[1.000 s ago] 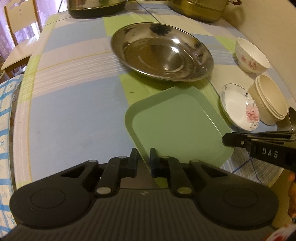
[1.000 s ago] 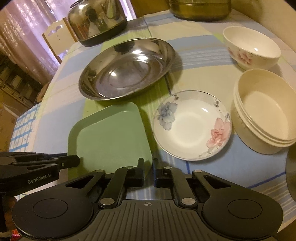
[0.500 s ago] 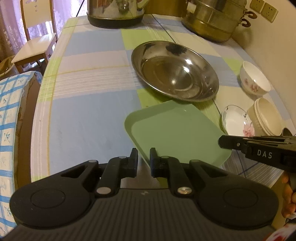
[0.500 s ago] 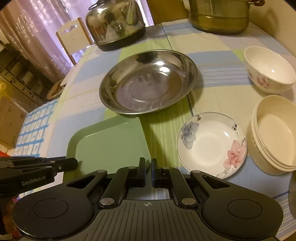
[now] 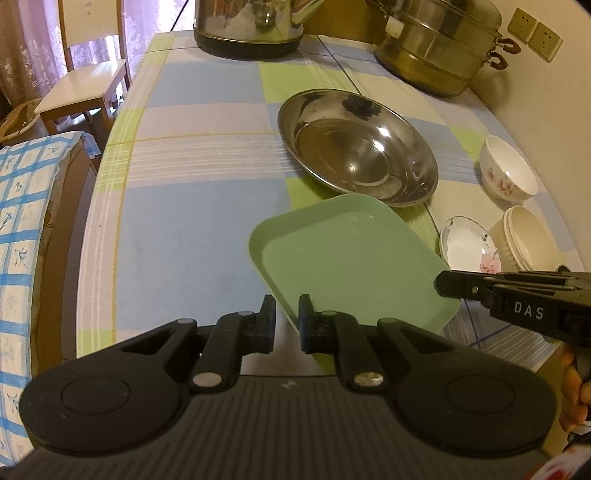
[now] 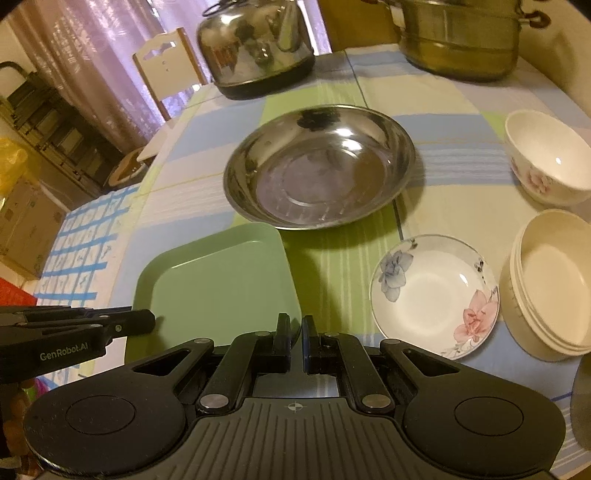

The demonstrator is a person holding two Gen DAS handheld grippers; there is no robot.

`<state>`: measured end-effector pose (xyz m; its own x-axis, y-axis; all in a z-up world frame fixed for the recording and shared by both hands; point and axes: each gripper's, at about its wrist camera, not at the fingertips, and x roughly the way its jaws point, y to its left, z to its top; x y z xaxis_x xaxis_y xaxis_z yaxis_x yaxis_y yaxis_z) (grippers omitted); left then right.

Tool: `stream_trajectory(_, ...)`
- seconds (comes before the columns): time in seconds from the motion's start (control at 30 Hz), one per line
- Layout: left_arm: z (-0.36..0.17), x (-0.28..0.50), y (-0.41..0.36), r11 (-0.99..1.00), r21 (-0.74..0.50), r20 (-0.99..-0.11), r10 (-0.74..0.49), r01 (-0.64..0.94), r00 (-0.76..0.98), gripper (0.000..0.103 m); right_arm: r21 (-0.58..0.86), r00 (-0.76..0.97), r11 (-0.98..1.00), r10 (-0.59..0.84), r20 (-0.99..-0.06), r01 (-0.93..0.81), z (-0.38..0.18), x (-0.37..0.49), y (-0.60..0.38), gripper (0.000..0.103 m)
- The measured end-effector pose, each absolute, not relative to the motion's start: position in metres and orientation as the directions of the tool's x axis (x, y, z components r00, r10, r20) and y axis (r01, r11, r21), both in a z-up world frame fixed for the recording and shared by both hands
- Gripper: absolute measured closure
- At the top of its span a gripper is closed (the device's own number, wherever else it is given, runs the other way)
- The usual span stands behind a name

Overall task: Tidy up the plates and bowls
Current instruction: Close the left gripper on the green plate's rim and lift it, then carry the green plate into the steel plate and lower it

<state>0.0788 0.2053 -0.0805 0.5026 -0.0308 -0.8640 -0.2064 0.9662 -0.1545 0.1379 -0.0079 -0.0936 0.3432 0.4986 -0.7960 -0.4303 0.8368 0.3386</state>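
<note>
A square green plate [image 5: 351, 266] [image 6: 221, 280] is held up over the table's near edge, both grippers on its near rim. My left gripper [image 5: 287, 317] is shut on its near left edge. My right gripper [image 6: 296, 332] is shut on its near right corner. A wide steel dish [image 5: 354, 147] [image 6: 317, 173] sits beyond it. A small floral saucer [image 6: 436, 295] [image 5: 467, 243], a stack of cream bowls [image 6: 557, 280] [image 5: 524, 240] and a floral white bowl [image 6: 546, 158] [image 5: 508, 173] stand at the right.
A steel kettle [image 6: 258, 48] [image 5: 251, 26] and a brass steamer pot [image 6: 458, 37] [image 5: 436, 48] stand at the table's far end. A wooden chair [image 5: 81, 85] is off the far left corner. A wall runs along the right side.
Both grippers have pulled back and up with the green plate. The view is now wider and takes in the kettle and the pot. The other dishes have not moved.
</note>
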Motion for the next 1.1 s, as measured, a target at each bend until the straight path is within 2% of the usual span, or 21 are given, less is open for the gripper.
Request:
stream_trajectory(0.5, -0.064, 0.121, 0.201, 0.978, -0.144, -0.809, -0.029, -0.15, 0.588, 0.092, 0.338, 0.421, 0.85, 0.501, -0.757, -0.403, -0.077, 0.167, -0.013, 0.097)
stream_trajectory(1.1, -0.093, 0.226, 0.198, 0.987, -0.138, -0.802, -0.061, -0.085, 0.594, 0.093, 0.313, 0.505, 0.901, 0.428, -0.75, -0.3, -0.096, 0.246, -0.019, 0.097)
